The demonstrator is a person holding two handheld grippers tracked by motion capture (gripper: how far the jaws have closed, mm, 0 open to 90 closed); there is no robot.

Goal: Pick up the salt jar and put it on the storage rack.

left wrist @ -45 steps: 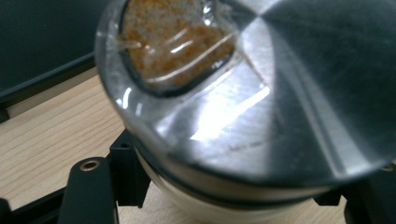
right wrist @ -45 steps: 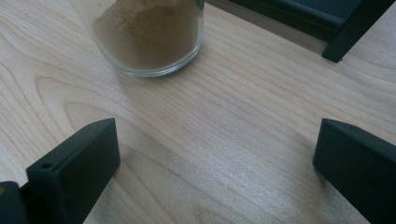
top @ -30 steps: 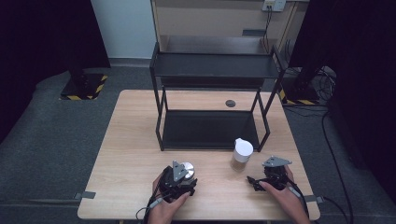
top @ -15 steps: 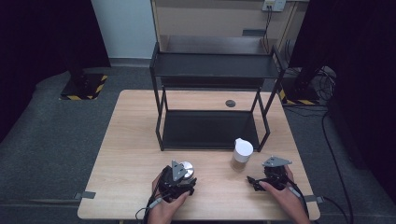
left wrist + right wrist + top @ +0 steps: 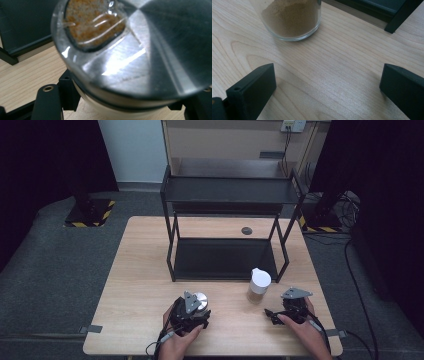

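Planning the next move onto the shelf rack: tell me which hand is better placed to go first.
Left. The left gripper is shut on the steel-lidded jar, ready to lift toward the black rack. The right gripper stands open, short of the white-capped jar.

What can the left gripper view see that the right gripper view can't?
The left gripper view has a jar with a shiny metal lid and orange crumbs under a clear window, gripped close up by the left gripper. The right gripper view has a glass jar of brown powder standing ahead of the right gripper, whose jaws are wide apart. Both share the wooden table and the black shelf.
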